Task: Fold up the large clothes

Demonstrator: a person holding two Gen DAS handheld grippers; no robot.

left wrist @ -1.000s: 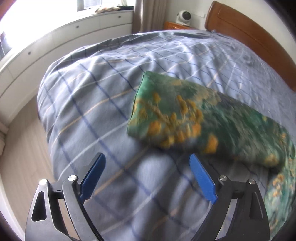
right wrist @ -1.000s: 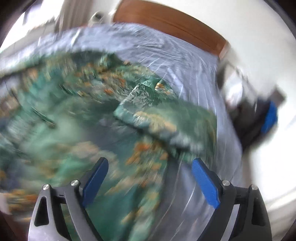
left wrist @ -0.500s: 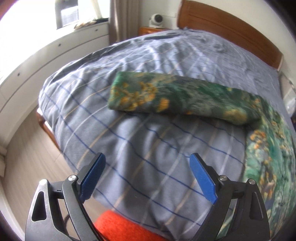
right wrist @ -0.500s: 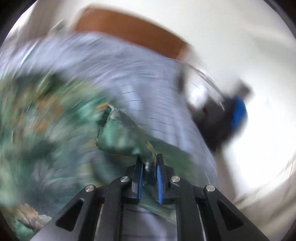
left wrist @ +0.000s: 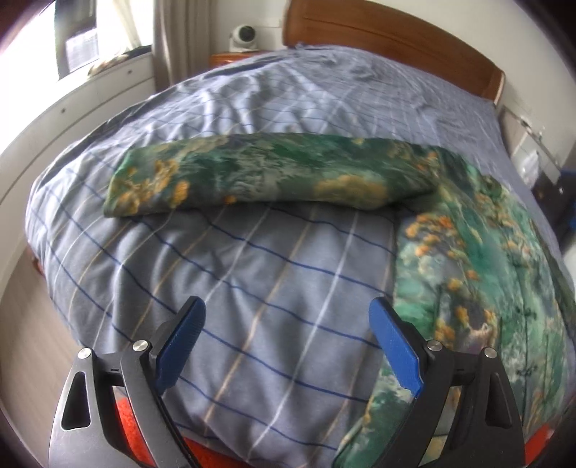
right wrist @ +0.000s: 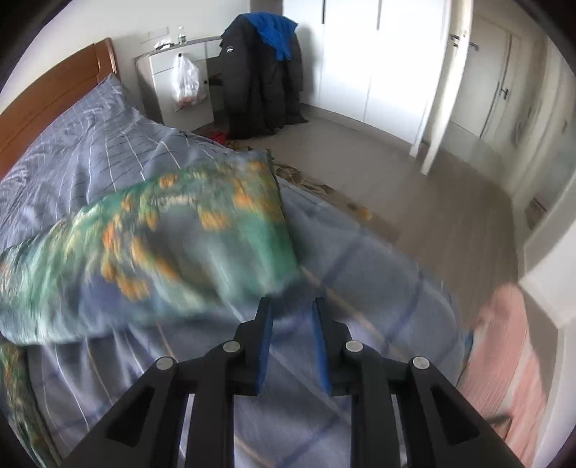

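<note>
A large green garment with orange flowers (left wrist: 273,176) lies on the bed, one part folded into a long band across it, the rest spread down the right side (left wrist: 486,288). My left gripper (left wrist: 288,334) is open and empty, above the bare quilt in front of the band. In the right wrist view a blurred folded corner of the garment (right wrist: 180,244) lies on the quilt. My right gripper (right wrist: 289,316) is partly open, just clear of that corner's edge, holding nothing.
The bed has a blue checked quilt (left wrist: 252,288) and a wooden headboard (left wrist: 396,32). White drawers (left wrist: 72,108) curve along the left. A chair with dark coats (right wrist: 262,72), a white desk (right wrist: 172,64) and wardrobes (right wrist: 360,54) stand beyond the floor on the right.
My right gripper, shut on a garment corner half a second ago, has let go and swung right toward the room. My left gripper has drawn back, staying open.
</note>
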